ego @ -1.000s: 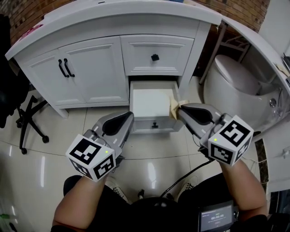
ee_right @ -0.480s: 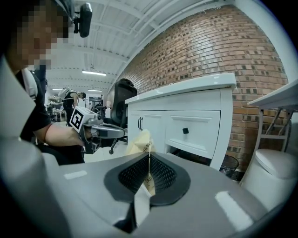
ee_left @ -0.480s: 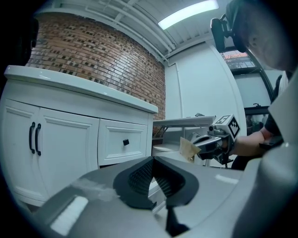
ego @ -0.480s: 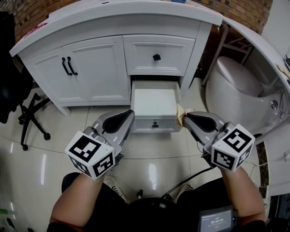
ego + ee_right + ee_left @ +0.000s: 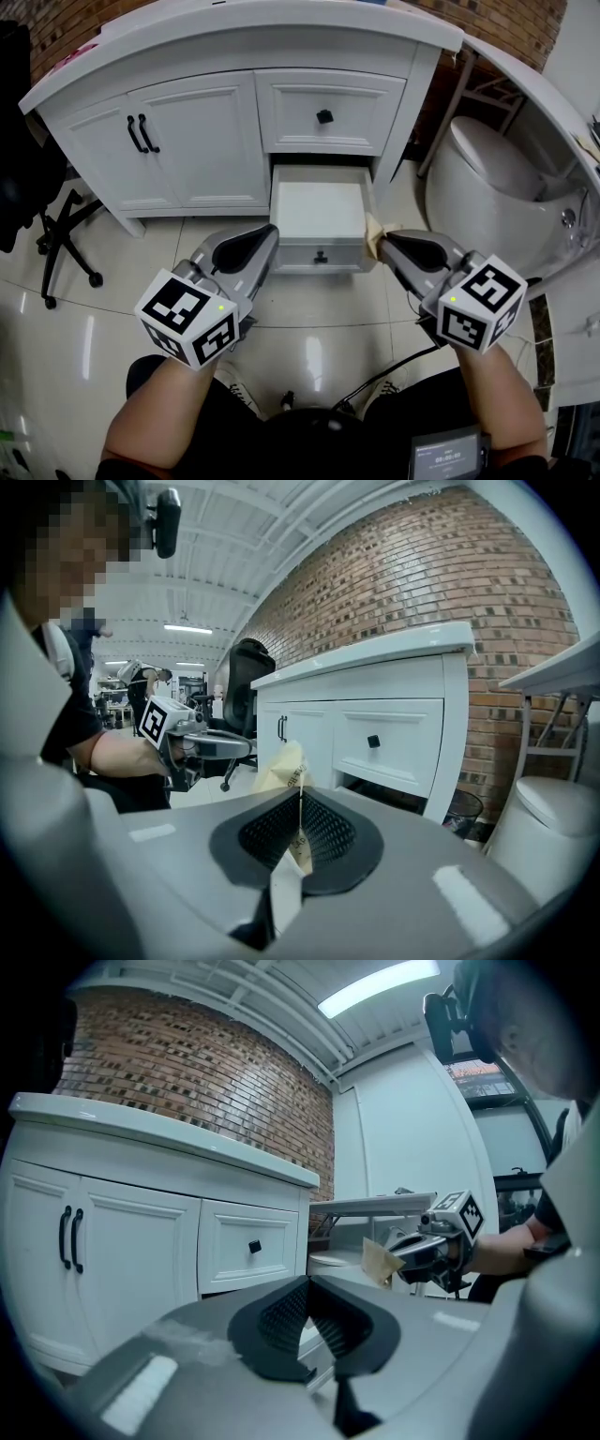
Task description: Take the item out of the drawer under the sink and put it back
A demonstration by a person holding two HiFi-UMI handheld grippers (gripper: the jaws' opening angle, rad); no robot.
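The low drawer (image 5: pixel 319 212) of the white vanity stands pulled out, and its white inside shows nothing in it. My right gripper (image 5: pixel 380 237) is shut on a tan paper packet (image 5: pixel 371 227), held just off the drawer's front right corner. In the right gripper view the packet (image 5: pixel 284 765) sticks up between the shut jaws of the right gripper (image 5: pixel 298 801). My left gripper (image 5: pixel 270 236) hovers by the drawer's front left corner. In its own view the left gripper (image 5: pixel 307 1284) is shut with nothing between the jaws.
An upper drawer with a black knob (image 5: pixel 323 116) sits above the open one. Cabinet doors with black handles (image 5: pixel 139 136) are to the left. A toilet (image 5: pixel 487 173) stands at the right and an office chair base (image 5: pixel 58 244) at the left. Glossy floor tiles lie beneath.
The right gripper with the packet has drifted slightly right and toward me, off the drawer's right edge. The left gripper has barely moved.
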